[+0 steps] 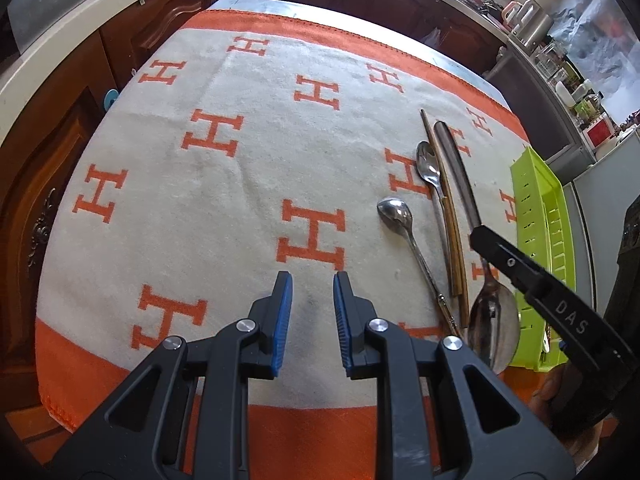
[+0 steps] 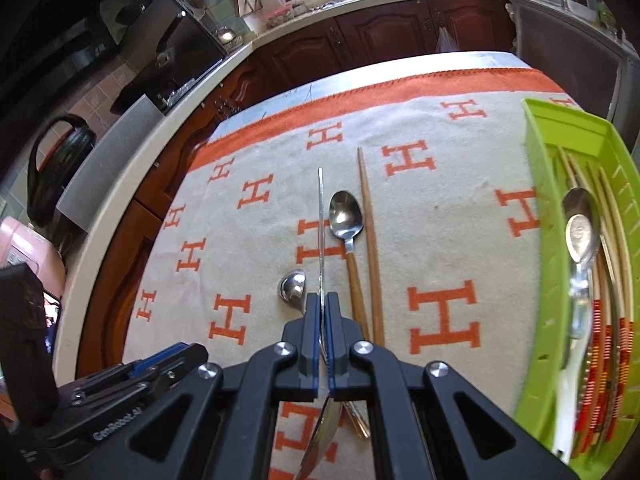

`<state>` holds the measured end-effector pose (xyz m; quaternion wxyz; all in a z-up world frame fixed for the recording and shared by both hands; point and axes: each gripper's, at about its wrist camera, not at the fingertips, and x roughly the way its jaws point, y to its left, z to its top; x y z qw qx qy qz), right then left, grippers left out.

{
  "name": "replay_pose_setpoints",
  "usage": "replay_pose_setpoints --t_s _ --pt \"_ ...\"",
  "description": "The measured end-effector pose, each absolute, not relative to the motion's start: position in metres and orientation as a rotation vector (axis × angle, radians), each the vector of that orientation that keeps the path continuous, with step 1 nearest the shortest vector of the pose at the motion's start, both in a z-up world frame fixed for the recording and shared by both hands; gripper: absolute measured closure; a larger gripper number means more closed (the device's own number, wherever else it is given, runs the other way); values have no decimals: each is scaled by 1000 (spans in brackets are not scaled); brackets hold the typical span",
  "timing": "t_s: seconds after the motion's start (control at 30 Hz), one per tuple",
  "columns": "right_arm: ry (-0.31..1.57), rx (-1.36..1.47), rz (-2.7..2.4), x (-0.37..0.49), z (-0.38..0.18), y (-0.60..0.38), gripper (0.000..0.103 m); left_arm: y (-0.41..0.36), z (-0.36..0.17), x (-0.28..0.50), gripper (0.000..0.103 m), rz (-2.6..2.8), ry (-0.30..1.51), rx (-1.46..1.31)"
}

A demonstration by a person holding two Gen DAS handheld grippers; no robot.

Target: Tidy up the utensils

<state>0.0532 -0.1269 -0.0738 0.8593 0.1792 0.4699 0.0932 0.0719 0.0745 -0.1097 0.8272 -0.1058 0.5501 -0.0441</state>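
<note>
My right gripper [image 2: 323,300] is shut on the handle of a large metal spoon [image 2: 321,216], held above the cloth; in the left wrist view its bowl [image 1: 494,320] hangs low near my right gripper [image 1: 478,234]. On the cloth lie a wooden-handled spoon [image 2: 346,216], a small metal spoon [image 2: 292,286] and brown chopsticks [image 2: 370,240]. The green tray [image 2: 540,184] at right holds a spoon [image 2: 580,232] and several chopsticks. My left gripper [image 1: 313,280] is open and empty over the cloth, left of the utensils.
An orange and white cloth [image 1: 224,200] with H marks covers the table. Wooden cabinets [image 2: 384,36] and a counter with kitchen items stand behind. A black kettle [image 2: 56,160] sits at far left.
</note>
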Motion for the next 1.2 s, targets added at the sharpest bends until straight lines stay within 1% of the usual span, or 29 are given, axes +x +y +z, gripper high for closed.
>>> replay_pose_setpoints --t_s 0.23,0.4,0.7,0.9,0.93,1.0,1.07,1.2 --pt "915 434 155 33 -44 -174 101 51 -108 62 85 -101 1179 -185" --pt "885 480 86 20 -36 -215 101 33 -110 59 85 -103 1187 -159" --pt "913 569 -65 10 -60 -281 101 10 -126 65 85 -100 1227 -161" --pt "942 596 -131 13 -77 -304 101 9 -133 71 85 -98 1236 -205" --pt "950 598 -136 14 -80 -305 101 9 -134 72 84 -96 1231 -211" --pt "964 604 -145 17 -86 -308 101 8 -134 74 76 -98 1221 -226" --pt "978 606 -148 20 -91 -310 101 9 -134 77 72 -102 1215 -251" --pt "994 595 -137 26 -95 -308 99 9 -135 86 71 -104 1207 -283"
